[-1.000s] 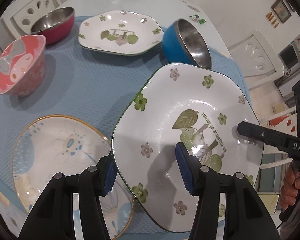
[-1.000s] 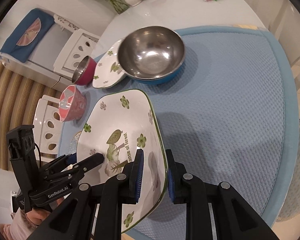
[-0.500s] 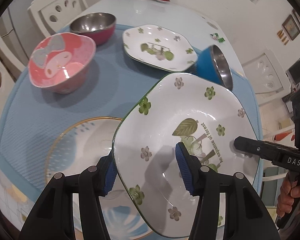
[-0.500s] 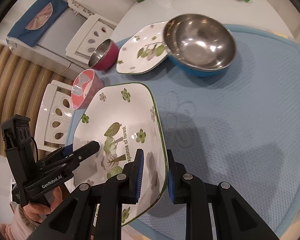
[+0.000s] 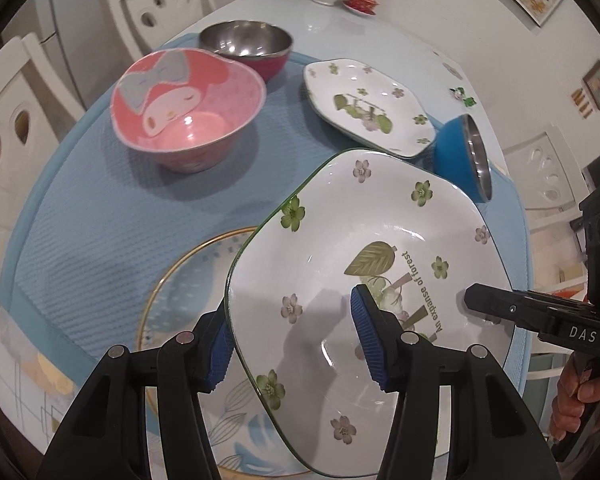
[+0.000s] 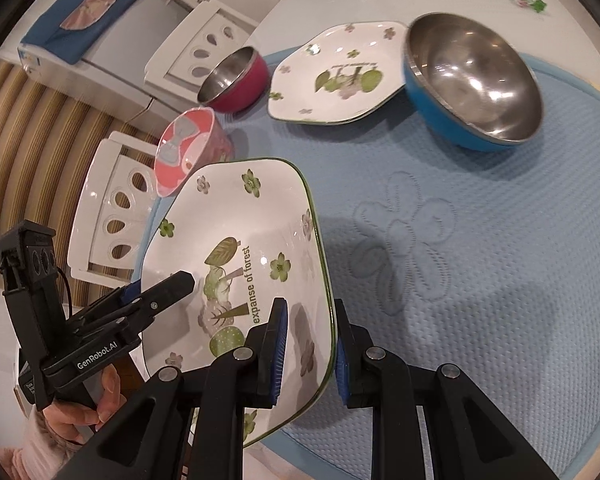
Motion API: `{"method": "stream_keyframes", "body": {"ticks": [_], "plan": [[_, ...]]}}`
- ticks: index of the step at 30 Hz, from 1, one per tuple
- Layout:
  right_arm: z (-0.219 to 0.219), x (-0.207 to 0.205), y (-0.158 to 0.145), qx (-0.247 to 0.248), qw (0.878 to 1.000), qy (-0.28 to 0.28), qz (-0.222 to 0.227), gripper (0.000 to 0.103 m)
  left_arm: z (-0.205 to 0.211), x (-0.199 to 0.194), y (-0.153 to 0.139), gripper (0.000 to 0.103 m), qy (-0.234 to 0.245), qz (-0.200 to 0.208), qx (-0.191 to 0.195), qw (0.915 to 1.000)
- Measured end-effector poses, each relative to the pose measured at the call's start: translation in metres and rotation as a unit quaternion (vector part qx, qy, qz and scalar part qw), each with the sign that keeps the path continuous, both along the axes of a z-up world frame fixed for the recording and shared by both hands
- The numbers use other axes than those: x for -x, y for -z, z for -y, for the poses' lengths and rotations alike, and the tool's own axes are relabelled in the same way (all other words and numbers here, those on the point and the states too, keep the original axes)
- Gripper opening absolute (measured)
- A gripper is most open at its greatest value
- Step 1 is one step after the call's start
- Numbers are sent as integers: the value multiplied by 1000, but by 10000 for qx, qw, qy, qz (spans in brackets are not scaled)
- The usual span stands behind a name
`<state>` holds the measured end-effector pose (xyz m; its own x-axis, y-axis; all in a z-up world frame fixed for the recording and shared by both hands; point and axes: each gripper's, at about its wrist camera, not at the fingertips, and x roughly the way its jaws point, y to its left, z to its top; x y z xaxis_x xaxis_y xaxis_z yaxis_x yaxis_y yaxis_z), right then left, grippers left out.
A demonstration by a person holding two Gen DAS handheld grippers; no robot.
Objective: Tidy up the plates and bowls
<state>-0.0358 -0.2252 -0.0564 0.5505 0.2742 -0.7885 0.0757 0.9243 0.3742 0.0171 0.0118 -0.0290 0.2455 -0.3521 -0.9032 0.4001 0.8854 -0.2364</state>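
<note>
Both grippers hold a white square plate with green flowers (image 5: 364, 248) above the blue mat. My left gripper (image 5: 292, 340) is shut on its left rim. My right gripper (image 6: 310, 344) is shut on the opposite rim of this plate (image 6: 236, 240). The right gripper also shows in the left wrist view (image 5: 476, 300), and the left gripper in the right wrist view (image 6: 180, 284). A round gold-rimmed plate (image 5: 188, 280) lies on the mat under the held plate. A matching flowered plate (image 5: 364, 104) lies farther back.
A pink cartoon bowl (image 5: 188, 108) and a magenta steel bowl (image 5: 246, 46) stand at the back left. A blue steel bowl (image 6: 472, 80) stands beside the far flowered plate (image 6: 332, 72). The blue mat (image 6: 480, 260) covers the white table. White chairs (image 5: 160, 4) surround it.
Both grippers have lifted the flowered plate higher and drawn it back toward the table's near edge. The bowls and the far plate now appear farther off. The grip on both rims is unchanged.
</note>
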Motion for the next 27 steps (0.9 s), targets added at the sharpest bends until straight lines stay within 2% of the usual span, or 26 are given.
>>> {"method": "stream_keyframes", "body": {"ticks": [7, 27], "plan": [[-21, -10, 4, -21, 9997, -224, -67, 21, -25, -5, 5, 51, -225, -74, 12, 9997], [-51, -23, 25, -93, 9984, -381, -415, 21, -62, -6, 24, 51, -369, -338, -46, 9987]]}}
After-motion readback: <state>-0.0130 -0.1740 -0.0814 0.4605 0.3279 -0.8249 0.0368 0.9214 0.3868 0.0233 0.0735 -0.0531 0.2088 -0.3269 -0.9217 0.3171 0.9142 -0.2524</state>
